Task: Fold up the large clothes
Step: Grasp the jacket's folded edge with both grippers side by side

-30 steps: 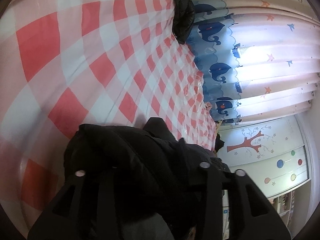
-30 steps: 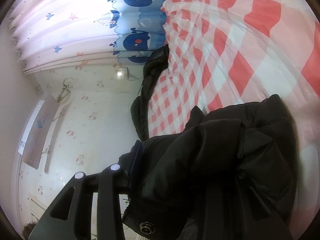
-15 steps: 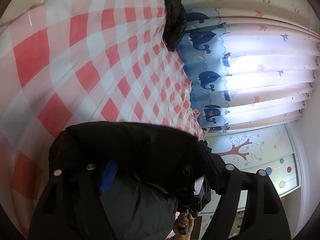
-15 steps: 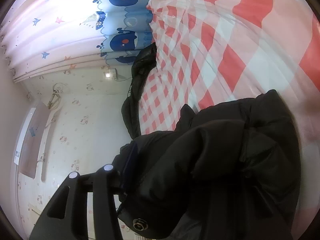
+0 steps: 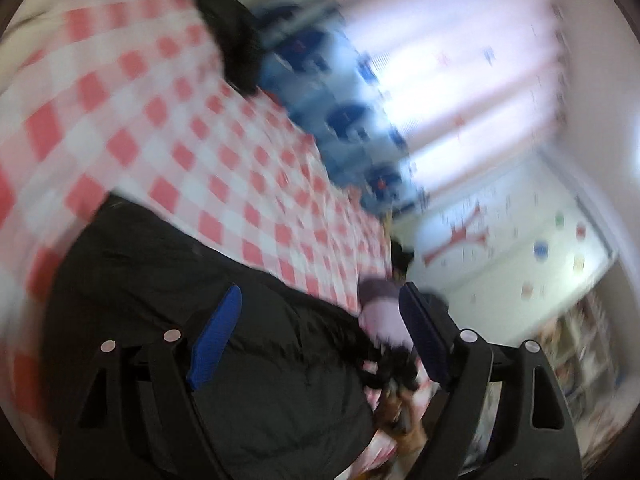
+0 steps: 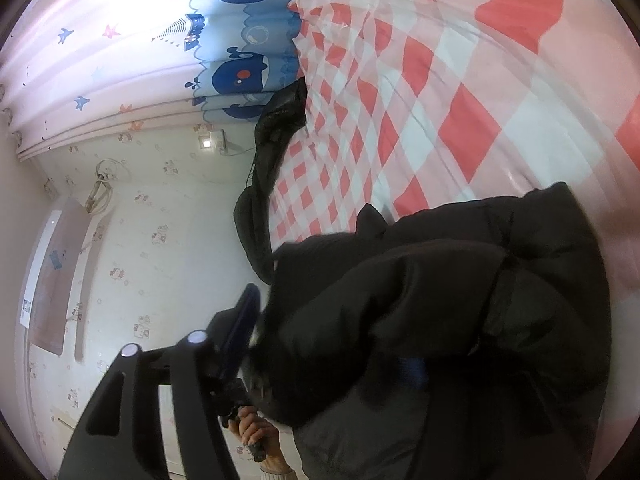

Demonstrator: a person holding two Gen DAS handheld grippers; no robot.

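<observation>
Left gripper (image 5: 320, 328) with jaws opening wide, blue pads clear of the cloth, nothing pinched between them though the black padded jacket (image 5: 208, 320) lies beneath and behind. Right gripper (image 6: 332, 344) also opening; one blue pad beside the jacket's edge, the other mostly buried under dark folds, cloth bulging between the jaws but apparently no longer squeezed. Jacket (image 6: 440, 300) bunched into a thick mound at the near edge of a bed, resting on a red and white checked sheet (image 6: 460, 92). Second dark garment (image 6: 276, 152) draped over the far side of the bed, well apart from the first. Beyond, a curtain (image 6: 120, 32) printed with whales and stars, and a papered wall. A hand (image 6: 256, 436) low in the right view, gripping a dark handle. Judged progress: one bulky fold seemingly just laid and let go, bundle loose and lumpy, neatening likely still ahead, other garment untouched. No brand, label or legible writing visible; left view heavily blurred.
</observation>
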